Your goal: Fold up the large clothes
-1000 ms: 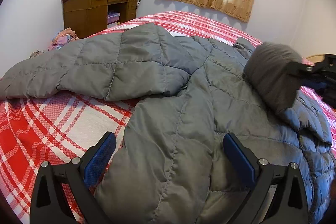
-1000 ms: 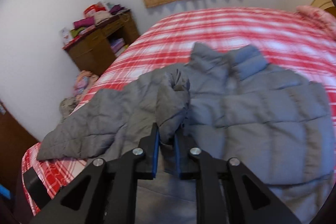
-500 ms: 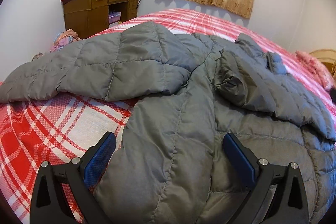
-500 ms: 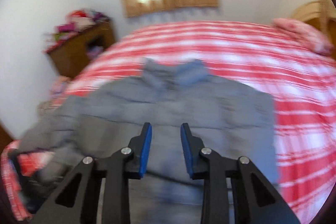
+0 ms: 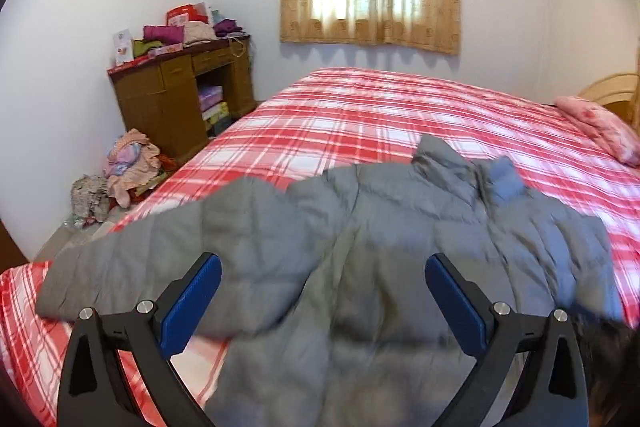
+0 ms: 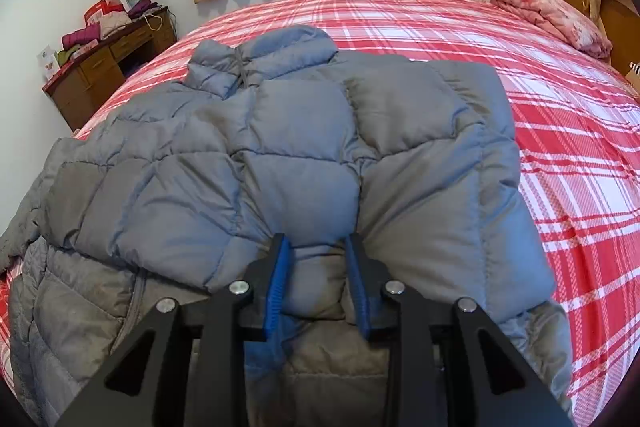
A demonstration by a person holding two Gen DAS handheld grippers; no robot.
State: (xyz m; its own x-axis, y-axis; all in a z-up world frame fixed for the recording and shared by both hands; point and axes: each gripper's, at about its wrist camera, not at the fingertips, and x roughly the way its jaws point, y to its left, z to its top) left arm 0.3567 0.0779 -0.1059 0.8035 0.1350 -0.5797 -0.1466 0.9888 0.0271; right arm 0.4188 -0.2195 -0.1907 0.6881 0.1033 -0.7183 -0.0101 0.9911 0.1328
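- My left claw [image 5: 322, 301] is spread wide above the jacket [image 5: 400, 267].
- My right claw [image 6: 318, 269] is half spread, with jacket padding between its fingers.
- A cluttered cabinet [image 5: 180, 103] stands upper left; only the right view shows the folded sleeve.

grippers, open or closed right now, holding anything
left gripper: open, holding nothing.
right gripper: part open, jaws around a jacket fold; grip cannot be told.

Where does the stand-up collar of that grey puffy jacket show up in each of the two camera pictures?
Left wrist view: the collar sits right of centre, at the jacket's far edge, somewhat blurred.
Right wrist view: the collar sits upper left of centre, sharp, at the jacket's far end.
Shared landmark: the brown wooden desk piled with clothes stands against the wall, left of the collar in both views.
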